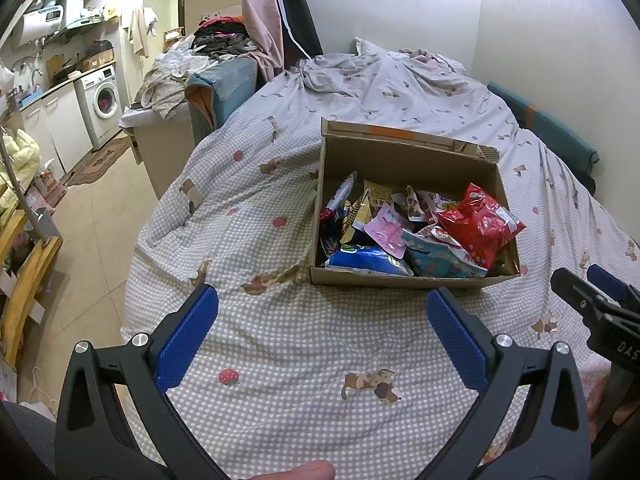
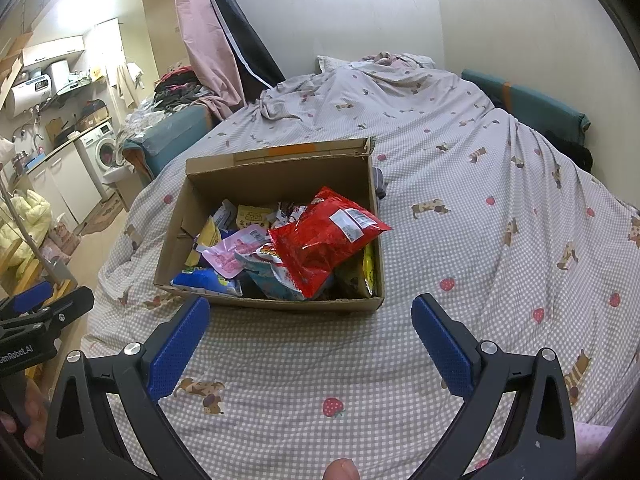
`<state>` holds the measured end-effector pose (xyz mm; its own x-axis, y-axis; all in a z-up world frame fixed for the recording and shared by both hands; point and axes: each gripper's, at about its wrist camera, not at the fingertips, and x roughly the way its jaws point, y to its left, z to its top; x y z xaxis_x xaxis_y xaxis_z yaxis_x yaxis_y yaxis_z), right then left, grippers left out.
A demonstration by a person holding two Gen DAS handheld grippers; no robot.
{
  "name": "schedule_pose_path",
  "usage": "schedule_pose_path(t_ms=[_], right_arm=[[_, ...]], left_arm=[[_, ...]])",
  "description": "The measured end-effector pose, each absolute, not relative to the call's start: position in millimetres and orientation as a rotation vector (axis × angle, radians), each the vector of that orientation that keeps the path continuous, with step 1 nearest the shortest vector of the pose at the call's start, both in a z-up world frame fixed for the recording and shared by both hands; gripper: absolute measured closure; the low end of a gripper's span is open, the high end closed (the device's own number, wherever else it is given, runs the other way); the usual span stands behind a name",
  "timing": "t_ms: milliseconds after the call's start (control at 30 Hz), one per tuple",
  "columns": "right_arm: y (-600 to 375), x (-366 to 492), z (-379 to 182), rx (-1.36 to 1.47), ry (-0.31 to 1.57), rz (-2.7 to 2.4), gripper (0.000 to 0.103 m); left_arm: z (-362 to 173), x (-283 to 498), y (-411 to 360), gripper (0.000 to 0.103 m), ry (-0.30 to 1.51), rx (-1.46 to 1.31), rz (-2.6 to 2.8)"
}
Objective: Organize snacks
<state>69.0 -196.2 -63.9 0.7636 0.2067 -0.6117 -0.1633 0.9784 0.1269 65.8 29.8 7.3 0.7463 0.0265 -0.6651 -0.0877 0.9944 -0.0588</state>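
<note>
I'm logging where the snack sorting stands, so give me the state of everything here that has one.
Cardboard box: open, flaps up, full of snacks.
Red snack bag: sealed, lying on top of the pile.
Blue snack bag: in the box, at its near wall.
Left claw: open, empty.
Right claw: open, empty.
Washing machine: door shut.

L hand-held gripper (image 1: 322, 312) agape, R hand-held gripper (image 2: 310, 320) agape

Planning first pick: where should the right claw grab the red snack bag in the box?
Take the red snack bag by its raised corner over the cardboard box right wall, coming from above right. It lies on top, tilted, that corner clear of other packets. The right claw is open.
</note>
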Motion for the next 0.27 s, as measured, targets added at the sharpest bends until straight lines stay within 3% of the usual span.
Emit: schedule_pose_path(t_ms=[267], right_arm=[[-195.6, 69.2, -64.4, 0.066, 0.672, 0.203, 0.0]], left_arm=[[5.5, 66.4, 28.2, 0.0, 0.722, -0.087, 0.057]])
